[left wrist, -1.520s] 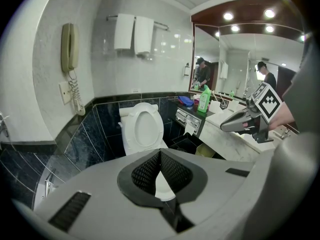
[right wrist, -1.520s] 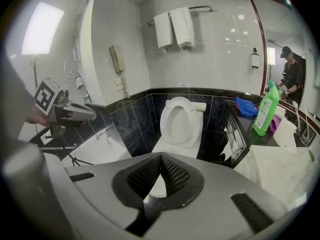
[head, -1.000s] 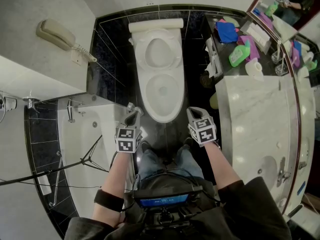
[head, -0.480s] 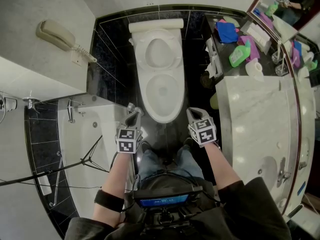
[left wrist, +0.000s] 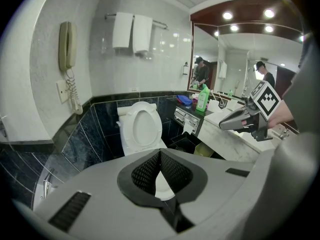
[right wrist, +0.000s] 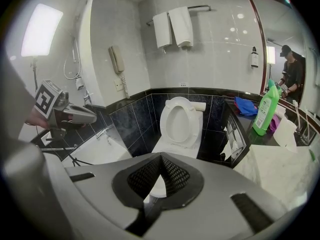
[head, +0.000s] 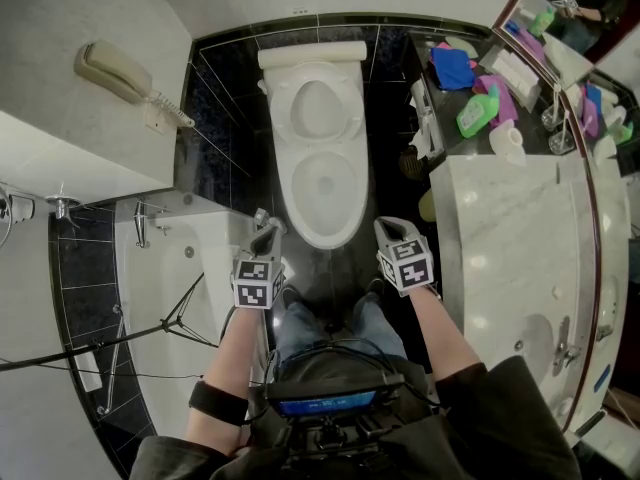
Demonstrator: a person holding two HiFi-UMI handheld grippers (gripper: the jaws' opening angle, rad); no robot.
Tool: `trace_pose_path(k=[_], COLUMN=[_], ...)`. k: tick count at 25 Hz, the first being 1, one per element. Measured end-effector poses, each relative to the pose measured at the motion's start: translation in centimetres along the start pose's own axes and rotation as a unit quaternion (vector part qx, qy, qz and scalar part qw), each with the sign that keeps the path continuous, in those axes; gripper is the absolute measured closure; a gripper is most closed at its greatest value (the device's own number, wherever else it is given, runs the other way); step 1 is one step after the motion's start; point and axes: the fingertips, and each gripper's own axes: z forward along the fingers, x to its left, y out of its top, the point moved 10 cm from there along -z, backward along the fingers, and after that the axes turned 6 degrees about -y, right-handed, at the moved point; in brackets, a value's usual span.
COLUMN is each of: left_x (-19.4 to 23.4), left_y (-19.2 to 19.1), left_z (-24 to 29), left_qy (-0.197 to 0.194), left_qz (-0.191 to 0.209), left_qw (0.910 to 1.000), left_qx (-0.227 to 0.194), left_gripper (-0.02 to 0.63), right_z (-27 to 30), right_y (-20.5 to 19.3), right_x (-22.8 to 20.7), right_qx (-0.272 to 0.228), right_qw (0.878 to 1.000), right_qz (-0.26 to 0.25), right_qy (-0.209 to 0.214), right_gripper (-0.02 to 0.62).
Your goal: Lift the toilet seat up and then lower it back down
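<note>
Seat [head: 318, 103] stands raised against tank [head: 311, 52], with bowl [head: 324, 183] open below it. Judging by that, lift is done and lowering is not yet done. Left gripper [head: 264, 218] and right gripper [head: 384, 225] hang in front of toilet, one off each front corner of bowl and apart from it. Both claws are pressed together with nothing between them.

Risks: pressed together, claws can only nudge seat, not clamp it. A push on its top edge could tip it past balance, so it falls free and slams on bowl. Plastic looks smooth, so a nudging tip likely skids off rim. What looks like lid behind seat may come forward too if a tip hooks both. Safer, I think, to part one claw and clamp seat rim before tipping.

Room: floor in front of toilet is narrow and legs [head: 300, 328] fill it. Left of toilet, tub [head: 190, 258] edge sits near left gripper, with tripod leg [head: 185, 303] further left. Right of toilet, counter [head: 500, 228] edge is close to right gripper's arm. Bin [head: 427, 205] and paper holder [head: 424, 118] fill gap between toilet and counter. Straight over bowl toward seat, nothing blocks.
</note>
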Motion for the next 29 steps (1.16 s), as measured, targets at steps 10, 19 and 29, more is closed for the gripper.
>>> trace_pose_path(k=[10,19,29], left_x=[0.19,0.57,0.61], left_y=[-0.23,-0.42,-0.21], left_z=[-0.23,-0.50,-0.63], left_qy=[0.004,0.009,0.010], left_qz=[-0.003,-0.012,-0.008], left_qw=[1.0000,0.9999,0.9999], left_qx=[-0.002,-0.008,-0.009], left_gripper=[0.600,0.600,0.600], right_z=[-0.01,-0.30,-0.35], right_y=[-0.15,0.26,0.48], right_x=[0.26,0.38,0.46], right_qx=[-0.002,-0.004,-0.004], right_qw=[1.000,1.000,1.000], right_qz=[-0.012,-0.013,-0.015], right_qy=[0.000,0.003,0.004], right_gripper=[0.592,0.592,0.592])
